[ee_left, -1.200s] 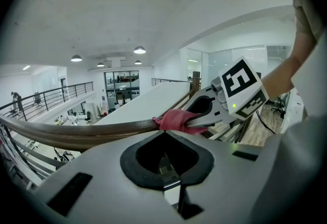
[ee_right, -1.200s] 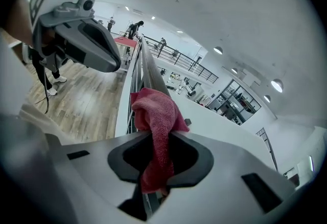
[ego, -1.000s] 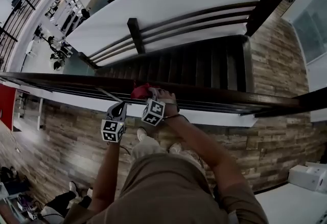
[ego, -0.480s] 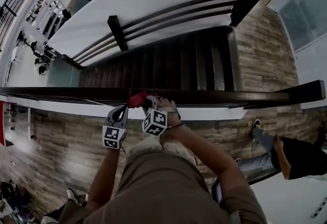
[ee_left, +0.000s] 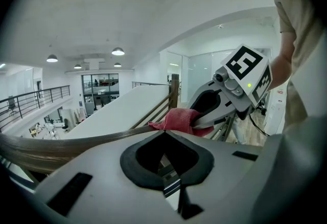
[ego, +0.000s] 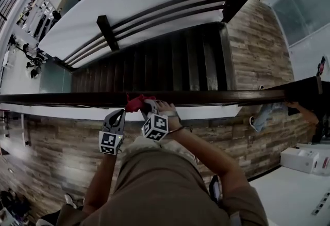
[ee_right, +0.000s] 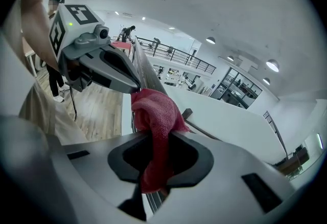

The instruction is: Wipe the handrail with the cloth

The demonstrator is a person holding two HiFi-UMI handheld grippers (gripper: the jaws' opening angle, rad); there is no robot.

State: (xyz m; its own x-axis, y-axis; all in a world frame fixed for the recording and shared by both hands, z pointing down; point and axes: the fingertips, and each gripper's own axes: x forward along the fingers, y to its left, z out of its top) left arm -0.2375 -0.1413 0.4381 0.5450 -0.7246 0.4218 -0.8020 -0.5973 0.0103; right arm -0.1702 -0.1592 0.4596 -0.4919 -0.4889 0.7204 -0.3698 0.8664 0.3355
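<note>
1. The dark wooden handrail (ego: 216,97) is seen in the head view to run straight across from left to right, crosswise to the person, with the stairwell beyond it. Any wiping stroke is therefore judged to have to run sideways along that long axis, not away from the body.
2. The red terry cloth (ego: 135,101) is found on the near top edge of the rail, left of the middle of its visible length. A long bare stretch of rail lies to the right and a shorter one to the left.
3. The right tool (ego: 148,107) is the one at the cloth. Its jaws are closed on the cloth, with a bunch standing above the tips and a tail hanging down through the gap between them. The bunched part is pressed to the rail or held just over it; firm contact cannot be confirmed.
4. The left tool (ego: 119,114) is held just to the left of the cloth, its tips pointed at the rail. Its jaws are brought together with nothing between them. Whether its tips touch the rail or the cloth cannot be told.
5. The right tool is thus judged to be the working one, and the longer unwiped run lies on its own side.
</note>
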